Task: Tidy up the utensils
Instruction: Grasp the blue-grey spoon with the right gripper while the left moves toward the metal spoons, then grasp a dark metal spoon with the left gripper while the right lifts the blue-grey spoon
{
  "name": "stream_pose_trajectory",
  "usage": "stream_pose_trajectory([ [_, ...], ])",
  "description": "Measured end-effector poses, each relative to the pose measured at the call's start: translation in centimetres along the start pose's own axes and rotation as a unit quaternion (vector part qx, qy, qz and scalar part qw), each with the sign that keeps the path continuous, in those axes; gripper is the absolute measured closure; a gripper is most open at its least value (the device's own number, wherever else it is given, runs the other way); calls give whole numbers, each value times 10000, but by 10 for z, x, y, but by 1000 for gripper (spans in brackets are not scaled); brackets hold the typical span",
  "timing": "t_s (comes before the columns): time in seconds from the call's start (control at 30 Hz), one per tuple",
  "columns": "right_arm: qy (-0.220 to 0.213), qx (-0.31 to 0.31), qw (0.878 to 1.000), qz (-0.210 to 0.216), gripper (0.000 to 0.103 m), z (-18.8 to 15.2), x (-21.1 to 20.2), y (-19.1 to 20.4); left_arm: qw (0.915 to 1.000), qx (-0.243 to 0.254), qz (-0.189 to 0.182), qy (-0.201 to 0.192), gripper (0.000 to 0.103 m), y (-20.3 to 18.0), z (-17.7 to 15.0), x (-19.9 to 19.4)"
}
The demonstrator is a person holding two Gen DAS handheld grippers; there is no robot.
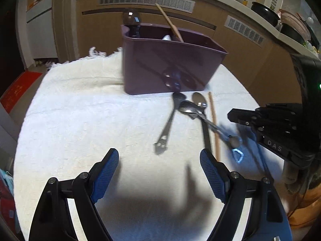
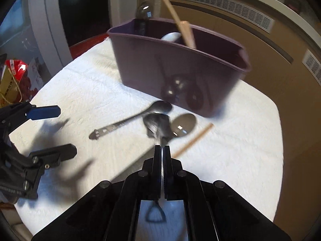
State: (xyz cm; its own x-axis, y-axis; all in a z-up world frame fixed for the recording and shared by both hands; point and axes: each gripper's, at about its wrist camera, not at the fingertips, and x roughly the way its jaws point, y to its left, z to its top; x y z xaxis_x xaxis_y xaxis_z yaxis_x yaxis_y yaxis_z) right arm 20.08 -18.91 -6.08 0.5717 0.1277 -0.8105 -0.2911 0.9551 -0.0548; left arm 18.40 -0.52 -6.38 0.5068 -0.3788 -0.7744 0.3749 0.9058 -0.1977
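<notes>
Near the purple bin (image 2: pixel 180 64), already holding some utensils, the right gripper (image 2: pixel 162 149) pinches one spoon (image 2: pixel 158 123); two spoons and a chopstick (image 2: pixel 192 140) remain.

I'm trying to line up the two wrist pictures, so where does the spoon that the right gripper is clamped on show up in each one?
Left wrist view: the held spoon sits right of centre, its handle slanting down-right to the right gripper.
Right wrist view: the same spoon is at centre, bowl blurred just above the shut fingertips.
Shared landmark: the purple utensil box, behind the spoon in both.
</notes>
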Motion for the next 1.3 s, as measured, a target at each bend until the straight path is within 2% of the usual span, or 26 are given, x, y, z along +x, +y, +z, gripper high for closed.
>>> stream_pose_trajectory([
  [0.07,-104,90,9997,-221,100,-12,-10,-6,9996,-32,-235,166,36,-10,5,6],
  [0.13,-193,161,9989,-392,98,-22,-18,-12,9977,-146,-519,399,37,-21,14,17],
  [0.2,-169,353,9988,-308,91,-36,-25,-21,9967,-234,-556,541,37,-30,22,26],
  [0.23,-157,442,9985,-281,84,-42,-24,-21,9969,-236,-511,544,38,-34,24,28],
  [0.3,-120,590,9980,-199,76,-52,-22,-25,9982,-192,-275,502,38,-42,29,31],
  [0.37,-70,689,9976,-94,75,-58,-12,-25,9986,-183,-76,492,38,-45,31,33],
  [0.5,-227,798,9964,-158,73,-57,-3,-30,9987,56,228,461,38,-52,28,35],
  [0.57,-155,877,9960,-118,66,-57,1,-35,9988,211,293,344,38,-56,28,33],
  [0.6,-78,918,9957,-77,56,-57,5,-38,9989,277,257,263,38,-57,29,32],
  [0.63,-19,949,9955,-61,54,-59,10,-40,9990,338,212,200,38,-58,31,31],
  [0.67,-77,921,9957,-112,55,-60,9,-39,9989,390,198,158,38,-58,34,32],
  [0.73,-114,838,9964,-114,68,-60,7,-36,9982,536,257,125,38,-59,43,39],
  [0.83,-242,869,9959,15,68,-62,2,-37,9971,622,370,236,38,-55,60,59],
  [0.93,-281,903,9955,14,68,-64,1,-38,9970,558,355,405,50,-47,77,78],
  [1.0,-277,948,9951,47,68,-64,2,-39,9949,742,432,533,56,-48,85,91],
  [1.13,-246,1000,9946,109,67,-64,4,-40,9886,1042,862,657,57,-52,92,109],
  [1.3,-238,971,9949,141,67,-64,6,-38,9891,961,764,812,57,-51,99,122],
])
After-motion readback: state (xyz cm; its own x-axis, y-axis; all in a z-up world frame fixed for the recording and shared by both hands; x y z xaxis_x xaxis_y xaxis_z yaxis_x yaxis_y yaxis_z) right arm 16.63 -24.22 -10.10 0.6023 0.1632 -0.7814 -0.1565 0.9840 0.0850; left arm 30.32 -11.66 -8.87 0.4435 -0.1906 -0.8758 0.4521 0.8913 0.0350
